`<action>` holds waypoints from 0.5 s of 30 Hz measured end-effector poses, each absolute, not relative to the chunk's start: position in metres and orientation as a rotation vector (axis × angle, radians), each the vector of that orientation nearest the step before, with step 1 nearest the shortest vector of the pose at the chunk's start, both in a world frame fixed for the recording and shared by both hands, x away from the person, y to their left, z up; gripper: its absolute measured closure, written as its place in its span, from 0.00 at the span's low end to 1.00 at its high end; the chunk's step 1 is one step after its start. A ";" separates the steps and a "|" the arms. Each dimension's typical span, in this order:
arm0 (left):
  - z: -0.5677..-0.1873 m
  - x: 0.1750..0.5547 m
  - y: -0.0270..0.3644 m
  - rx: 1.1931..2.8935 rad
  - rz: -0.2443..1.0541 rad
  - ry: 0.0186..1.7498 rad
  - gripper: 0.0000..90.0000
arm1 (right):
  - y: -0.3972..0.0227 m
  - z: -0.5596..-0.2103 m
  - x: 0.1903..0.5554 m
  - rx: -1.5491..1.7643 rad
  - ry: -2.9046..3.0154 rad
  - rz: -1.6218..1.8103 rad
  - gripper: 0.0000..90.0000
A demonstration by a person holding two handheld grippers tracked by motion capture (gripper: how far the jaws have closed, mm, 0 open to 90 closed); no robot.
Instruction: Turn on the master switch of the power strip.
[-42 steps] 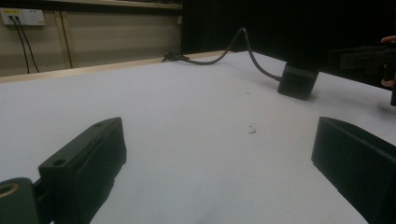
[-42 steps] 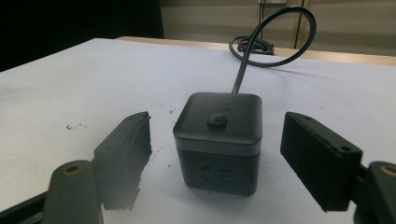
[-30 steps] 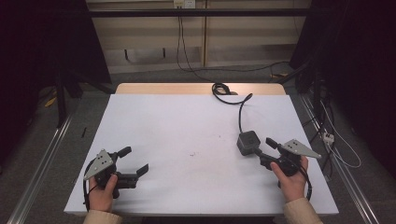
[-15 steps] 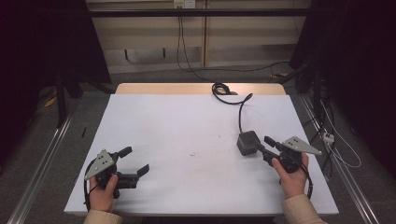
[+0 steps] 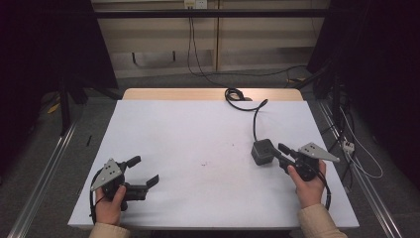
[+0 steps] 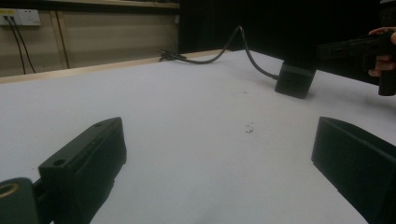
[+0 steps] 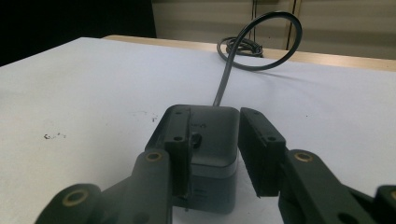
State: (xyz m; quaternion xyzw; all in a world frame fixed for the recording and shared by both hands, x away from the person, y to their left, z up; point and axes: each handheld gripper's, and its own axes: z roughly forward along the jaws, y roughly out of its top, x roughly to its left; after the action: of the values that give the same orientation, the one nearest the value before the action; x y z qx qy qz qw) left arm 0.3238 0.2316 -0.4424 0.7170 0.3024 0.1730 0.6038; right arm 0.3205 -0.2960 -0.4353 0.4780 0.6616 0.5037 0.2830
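A dark grey power adapter [image 5: 261,151] lies on the right part of the white table [image 5: 198,129], its black cable [image 5: 255,111] curling to the far edge. My right gripper [image 5: 278,152] points at it from the right. In the right gripper view the adapter [image 7: 210,126] has its near end between the jaws of this gripper [image 7: 215,112], which have just been closing. One jaw stands over the adapter's top and the other beside its right side; I see no pad pressing. My left gripper [image 5: 144,169] rests near the front left, wide open [image 6: 217,126] and holding nothing.
The cable [image 7: 261,42] loops into a coil at the table's far wooden edge [image 5: 173,93]. Small dark specks [image 6: 249,128] mark the table's middle. From the left gripper view the adapter [image 6: 294,80] and the right hand's gripper [image 6: 345,46] sit far right.
The right gripper's jaws have drawn closer together around the adapter's near end. Both hands and the adapter have stayed in place.
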 end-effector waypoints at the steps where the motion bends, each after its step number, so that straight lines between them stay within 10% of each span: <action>1: -0.442 0.324 0.232 1.659 0.401 0.700 0.03 | -0.296 -0.435 0.321 1.280 1.774 1.346 0.74; 15: -0.442 0.324 0.231 1.659 0.399 0.698 0.03 | -0.293 -0.433 0.326 1.275 1.783 1.345 0.82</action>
State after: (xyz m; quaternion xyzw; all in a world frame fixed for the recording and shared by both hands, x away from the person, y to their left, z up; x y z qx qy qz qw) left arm 0.3238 0.2313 -0.4423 0.7168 0.3019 0.1723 0.6045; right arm 0.3264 -0.2934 -0.4331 0.4759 0.6654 0.5018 0.2810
